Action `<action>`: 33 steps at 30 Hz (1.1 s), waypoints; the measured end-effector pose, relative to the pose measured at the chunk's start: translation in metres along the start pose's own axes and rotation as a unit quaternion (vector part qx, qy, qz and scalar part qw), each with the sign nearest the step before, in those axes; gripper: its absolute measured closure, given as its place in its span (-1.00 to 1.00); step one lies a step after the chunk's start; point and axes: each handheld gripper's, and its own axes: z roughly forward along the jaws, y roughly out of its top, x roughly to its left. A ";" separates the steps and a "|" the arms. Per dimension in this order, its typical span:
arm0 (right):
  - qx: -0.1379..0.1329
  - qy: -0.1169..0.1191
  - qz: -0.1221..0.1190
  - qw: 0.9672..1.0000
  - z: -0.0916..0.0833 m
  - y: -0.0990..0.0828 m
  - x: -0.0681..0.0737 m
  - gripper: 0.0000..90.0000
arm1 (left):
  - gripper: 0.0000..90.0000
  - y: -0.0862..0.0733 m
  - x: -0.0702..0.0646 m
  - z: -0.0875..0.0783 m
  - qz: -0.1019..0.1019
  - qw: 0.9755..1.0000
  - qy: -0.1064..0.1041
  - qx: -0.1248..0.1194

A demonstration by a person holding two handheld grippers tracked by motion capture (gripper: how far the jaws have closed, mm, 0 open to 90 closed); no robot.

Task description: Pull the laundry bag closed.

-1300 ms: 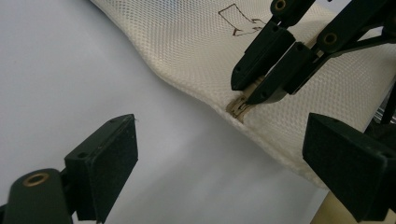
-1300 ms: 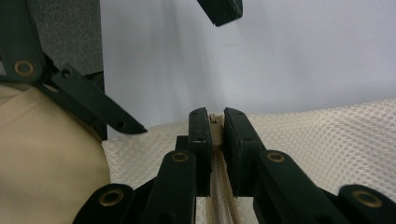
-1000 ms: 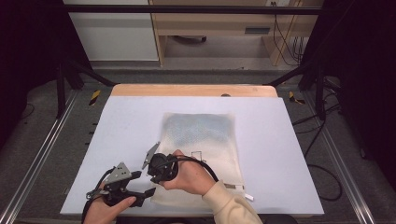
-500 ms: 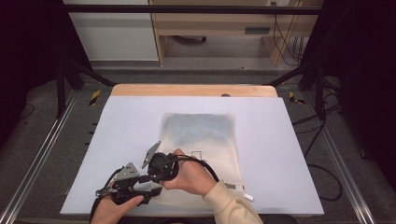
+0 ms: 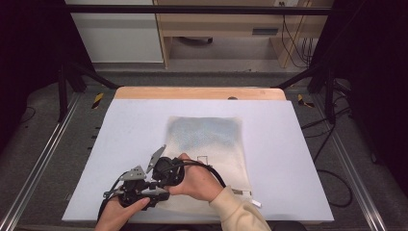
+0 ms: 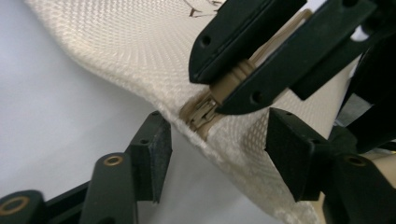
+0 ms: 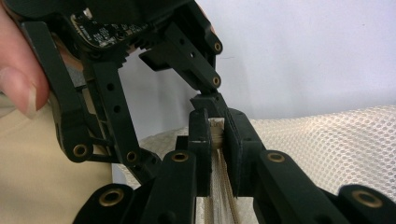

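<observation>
A cream mesh bag [image 5: 207,139] lies flat on the white table [image 5: 298,144]. Its near left corner is lifted a little. My right gripper [image 5: 162,182] is shut on the bag's tan zipper tape [image 7: 215,133], which sits pinched between its two pads. In the left gripper view the right gripper [image 6: 243,77] clamps that tape just above the zipper slider [image 6: 201,112]. My left gripper [image 6: 219,149] straddles the corner with the slider between its jaws. Its jaws have just been closing, and the left pad [image 6: 156,149] still stands apart from the zipper.
A small white tag [image 5: 243,194] pokes out at the bag's near right corner. A wooden strip [image 5: 202,93] runs along the table's far edge. Metal rails [image 5: 43,163] flank the table, and cables [image 5: 332,183] lie on the floor at the right.
The left gripper has shifted right, up against the right gripper at the bag's corner, and its jaws have narrowed. The right gripper has kept its hold and place.
</observation>
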 end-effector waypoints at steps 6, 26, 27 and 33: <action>0.001 0.000 0.001 1.000 0.000 0.000 0.000 0.82 | -0.01 0.001 0.004 0.004 -0.002 1.000 -0.014 0.000; 0.000 -0.002 -0.001 1.000 0.001 -0.001 0.000 0.82 | 0.48 -0.002 0.010 0.009 -0.012 1.000 -0.017 -0.002; 0.000 -0.003 0.000 1.000 0.001 -0.001 0.000 0.82 | 0.46 -0.002 0.010 0.010 -0.012 1.000 -0.017 -0.003; 0.002 -0.002 0.002 1.000 0.001 -0.001 0.000 0.82 | 0.57 -0.002 0.010 0.011 -0.013 1.000 -0.017 -0.001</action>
